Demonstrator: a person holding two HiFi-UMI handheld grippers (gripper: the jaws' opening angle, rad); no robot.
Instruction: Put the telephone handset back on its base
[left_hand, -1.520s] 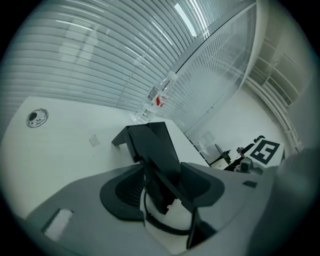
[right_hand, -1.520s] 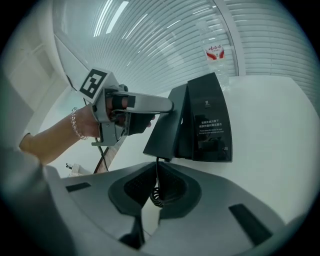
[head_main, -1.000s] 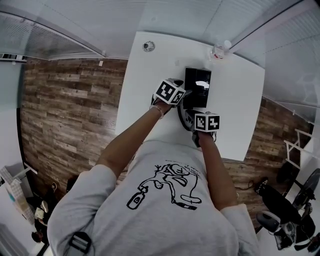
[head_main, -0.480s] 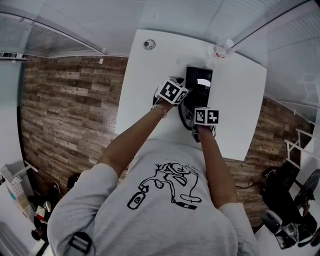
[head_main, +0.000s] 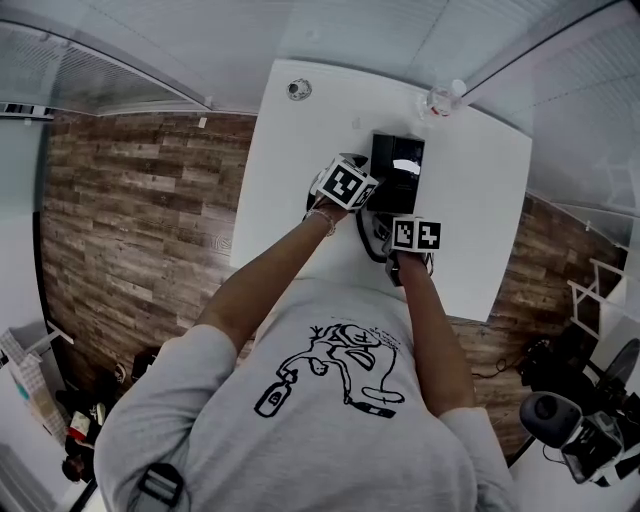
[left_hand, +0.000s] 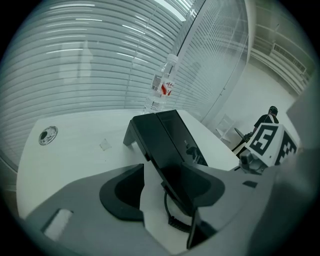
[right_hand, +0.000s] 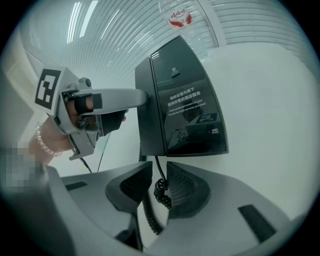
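Note:
The black telephone (head_main: 397, 165) stands on the white table (head_main: 300, 140). Its handset (left_hand: 156, 142) lies along the left side of the base (right_hand: 192, 107), and the coiled cord (right_hand: 161, 194) hangs from the near end. My left gripper (left_hand: 161, 189) is open. The handset's near end sits between its jaws, close against the right pad (left_hand: 200, 184) and clear of the left pad. My right gripper (right_hand: 158, 180) is at the telephone's near edge. Its jaws have just been opening and now stand slightly apart, with the cord loose between them.
A water bottle (left_hand: 163, 85) stands behind the telephone near the blinds. A round disc (left_hand: 48, 135) is set in the table at far left, and a small clear square (left_hand: 104, 145) lies near it. The table's near edge (head_main: 300, 275) is just below the grippers.
In the head view both grippers stay where they were at the telephone's near end. No movement of the telephone shows.

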